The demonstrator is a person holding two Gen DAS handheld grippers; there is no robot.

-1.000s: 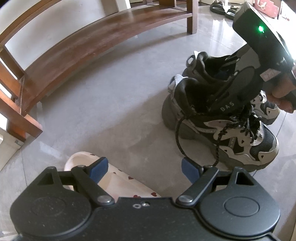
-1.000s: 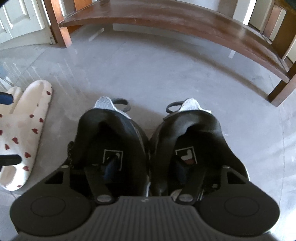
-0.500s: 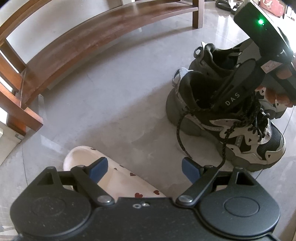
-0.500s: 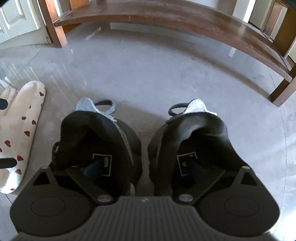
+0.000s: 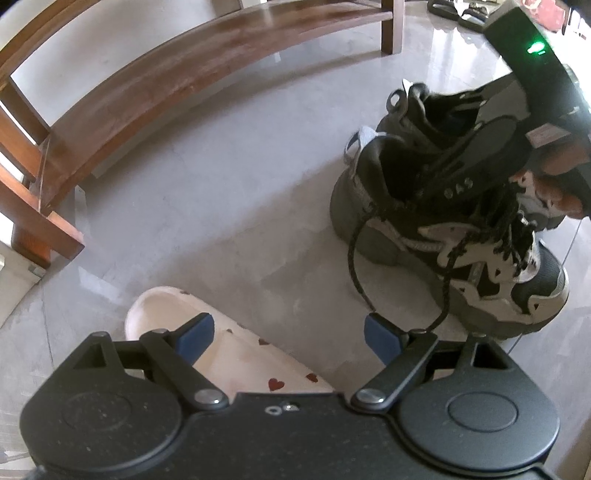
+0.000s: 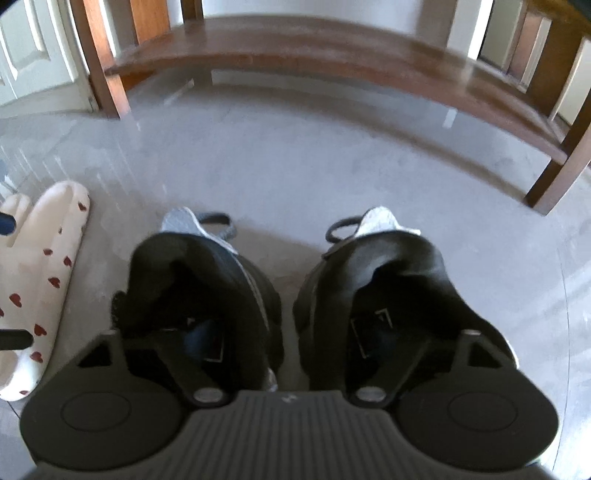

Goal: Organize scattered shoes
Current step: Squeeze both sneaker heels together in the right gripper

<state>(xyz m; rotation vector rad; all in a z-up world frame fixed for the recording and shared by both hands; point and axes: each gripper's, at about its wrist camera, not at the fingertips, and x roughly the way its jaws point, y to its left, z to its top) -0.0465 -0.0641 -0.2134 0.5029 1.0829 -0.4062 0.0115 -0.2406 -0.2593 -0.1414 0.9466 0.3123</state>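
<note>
Two black, grey and white sneakers [image 5: 454, 229] stand side by side on the grey floor, heels toward a wooden bench. My right gripper [image 6: 291, 339] is open, one finger down inside the left sneaker [image 6: 207, 284] and the other inside the right sneaker [image 6: 391, 280]; its fingertips are hidden inside them. It also shows in the left wrist view [image 5: 509, 147] over the shoes. My left gripper [image 5: 288, 332] is open and empty just above a white slipper with red hearts [image 5: 236, 354]. A pair of these slippers [image 6: 40, 273] lies left of the sneakers.
A low curved wooden bench [image 5: 177, 92] runs across the back, with legs at both ends [image 6: 554, 184]. A white door [image 6: 33, 55] is at the far left. Dark sandals [image 5: 450, 9] lie far off behind the bench.
My right gripper has opened wider and the two sneakers have spread apart with a gap between them. My left gripper stays open over the slipper.
</note>
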